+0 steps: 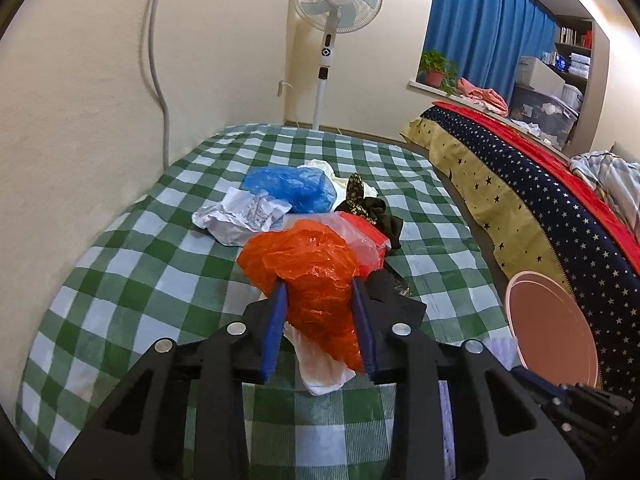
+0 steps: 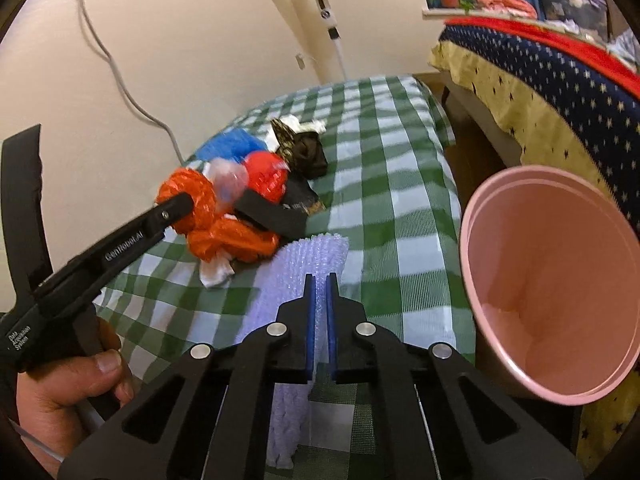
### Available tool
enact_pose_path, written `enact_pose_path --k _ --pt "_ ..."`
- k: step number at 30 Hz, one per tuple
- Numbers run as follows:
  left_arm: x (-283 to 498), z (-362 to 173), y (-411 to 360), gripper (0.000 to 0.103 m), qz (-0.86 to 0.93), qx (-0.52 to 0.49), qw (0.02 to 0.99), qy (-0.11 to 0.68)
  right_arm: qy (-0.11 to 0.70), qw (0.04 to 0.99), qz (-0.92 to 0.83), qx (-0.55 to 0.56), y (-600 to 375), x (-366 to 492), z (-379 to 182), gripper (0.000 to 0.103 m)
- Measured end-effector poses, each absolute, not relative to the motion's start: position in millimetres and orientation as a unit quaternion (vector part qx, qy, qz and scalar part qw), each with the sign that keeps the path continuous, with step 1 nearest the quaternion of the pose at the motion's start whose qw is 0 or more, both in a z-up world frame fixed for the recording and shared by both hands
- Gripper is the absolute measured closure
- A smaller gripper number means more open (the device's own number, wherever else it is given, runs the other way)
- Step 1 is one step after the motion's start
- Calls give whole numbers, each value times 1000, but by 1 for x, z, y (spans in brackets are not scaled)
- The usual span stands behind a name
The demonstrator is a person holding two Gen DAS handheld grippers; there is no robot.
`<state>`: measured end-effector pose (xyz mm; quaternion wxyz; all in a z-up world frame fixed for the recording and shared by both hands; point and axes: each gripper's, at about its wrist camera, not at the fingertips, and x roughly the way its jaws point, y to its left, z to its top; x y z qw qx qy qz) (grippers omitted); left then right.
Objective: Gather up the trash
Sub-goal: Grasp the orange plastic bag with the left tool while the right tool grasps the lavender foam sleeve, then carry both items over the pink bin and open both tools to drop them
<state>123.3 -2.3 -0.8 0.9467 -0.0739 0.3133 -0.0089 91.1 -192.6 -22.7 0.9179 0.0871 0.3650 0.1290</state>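
Observation:
A crumpled orange plastic bag lies on the green checked cloth, and my left gripper is shut on it, blue pads pressing both sides. The right wrist view shows the same grip on the orange bag by the left gripper. My right gripper is shut on the edge of a pale bubble-wrap sheet. A pink bin stands tilted to its right, mouth toward me. Further back lie a blue bag, crumpled white paper and a red packet.
A bed with a starred navy, yellow and red cover runs along the right, close to the pink bin. A standing fan and a hanging cable are by the back wall. A hand holds the left gripper's handle.

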Motion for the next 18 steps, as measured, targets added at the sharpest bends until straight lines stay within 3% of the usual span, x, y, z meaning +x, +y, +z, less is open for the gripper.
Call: enact_pose_path --k 18 --pt "72 36 1 74 -18 -77 955 284 289 950 98 72 -220 36 28 98"
